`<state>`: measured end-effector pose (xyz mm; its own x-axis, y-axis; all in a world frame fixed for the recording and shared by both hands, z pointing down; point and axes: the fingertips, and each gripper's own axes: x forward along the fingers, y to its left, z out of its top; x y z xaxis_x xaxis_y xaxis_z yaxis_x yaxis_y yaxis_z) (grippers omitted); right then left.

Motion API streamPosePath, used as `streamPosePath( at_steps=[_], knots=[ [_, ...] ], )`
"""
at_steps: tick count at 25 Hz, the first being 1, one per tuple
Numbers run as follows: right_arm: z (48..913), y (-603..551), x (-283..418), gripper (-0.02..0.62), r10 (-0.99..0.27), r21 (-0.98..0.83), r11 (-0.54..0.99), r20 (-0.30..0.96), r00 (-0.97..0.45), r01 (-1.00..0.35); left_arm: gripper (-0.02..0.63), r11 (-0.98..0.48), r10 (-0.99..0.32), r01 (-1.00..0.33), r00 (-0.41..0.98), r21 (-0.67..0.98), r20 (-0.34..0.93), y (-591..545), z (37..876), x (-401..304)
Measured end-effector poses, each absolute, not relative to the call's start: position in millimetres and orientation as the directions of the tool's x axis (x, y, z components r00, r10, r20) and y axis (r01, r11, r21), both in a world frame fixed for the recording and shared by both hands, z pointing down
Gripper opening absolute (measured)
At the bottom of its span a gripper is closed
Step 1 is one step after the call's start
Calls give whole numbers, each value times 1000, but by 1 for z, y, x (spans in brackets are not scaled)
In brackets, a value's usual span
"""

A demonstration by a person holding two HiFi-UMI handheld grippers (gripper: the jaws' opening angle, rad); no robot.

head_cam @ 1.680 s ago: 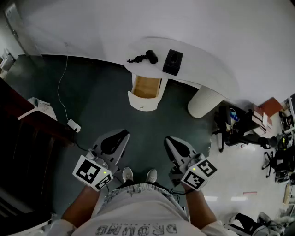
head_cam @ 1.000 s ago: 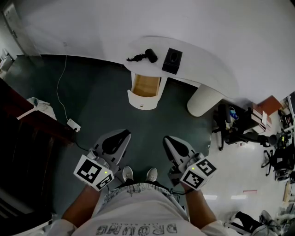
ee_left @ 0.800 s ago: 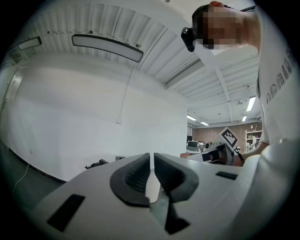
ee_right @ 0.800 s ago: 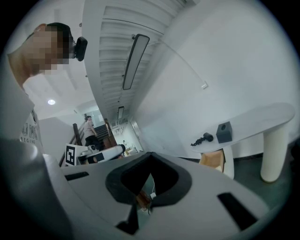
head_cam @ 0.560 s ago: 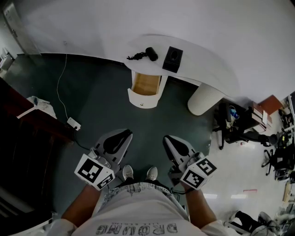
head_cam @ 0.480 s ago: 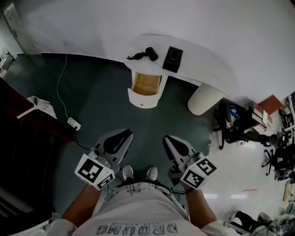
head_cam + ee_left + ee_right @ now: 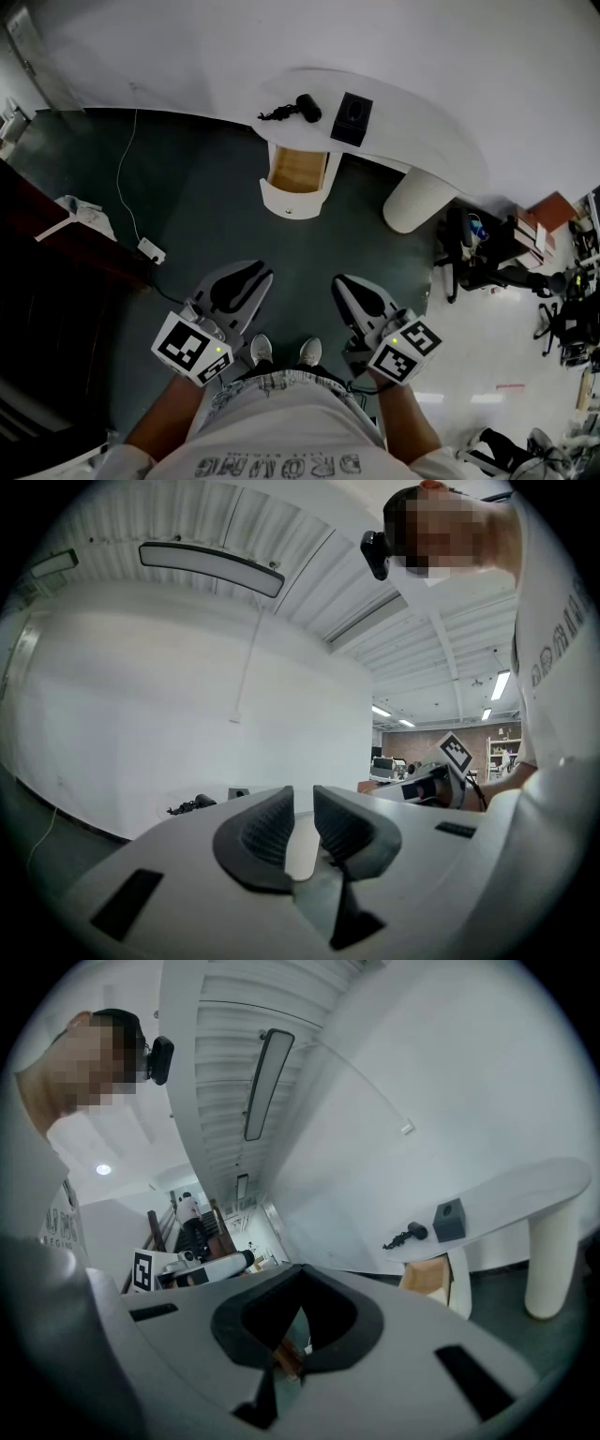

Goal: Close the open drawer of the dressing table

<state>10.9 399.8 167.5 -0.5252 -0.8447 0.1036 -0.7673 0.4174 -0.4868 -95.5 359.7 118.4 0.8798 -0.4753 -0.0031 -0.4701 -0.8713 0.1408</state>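
The white dressing table (image 7: pixel 427 141) stands against the wall, well ahead of me. Its drawer (image 7: pixel 298 169) is pulled out, showing a wooden inside behind a white front (image 7: pixel 289 203). On the tabletop lie a black hair dryer (image 7: pixel 298 111) and a black box (image 7: pixel 354 111). My left gripper (image 7: pixel 253 274) is held low near my body, far from the drawer; its jaws are opening with nothing between them (image 7: pixel 302 794). My right gripper (image 7: pixel 343 283) hangs beside it, shut and empty (image 7: pixel 302 1271). The right gripper view shows the drawer (image 7: pixel 436 1279) at a distance.
A thick white cylinder leg (image 7: pixel 417 202) carries the table's right end. A white cable and power strip (image 7: pixel 145 251) lie on the dark floor at left, by dark wooden furniture (image 7: pixel 56 281). Office chairs (image 7: pixel 487 262) crowd the right. My shoes (image 7: pixel 281 352) are below.
The left gripper's jaws look slightly wider apart than before. Neither hand has moved, and the drawer stands as it did.
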Motion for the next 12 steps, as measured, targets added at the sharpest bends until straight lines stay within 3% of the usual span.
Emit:
streamPosePath(
  at_steps=[12],
  knots=[
    [167, 402, 12, 7, -840, -489, 422, 105, -532, -763, 109, -868, -480, -476, 877, 138, 5, 360, 117, -95]
  ],
)
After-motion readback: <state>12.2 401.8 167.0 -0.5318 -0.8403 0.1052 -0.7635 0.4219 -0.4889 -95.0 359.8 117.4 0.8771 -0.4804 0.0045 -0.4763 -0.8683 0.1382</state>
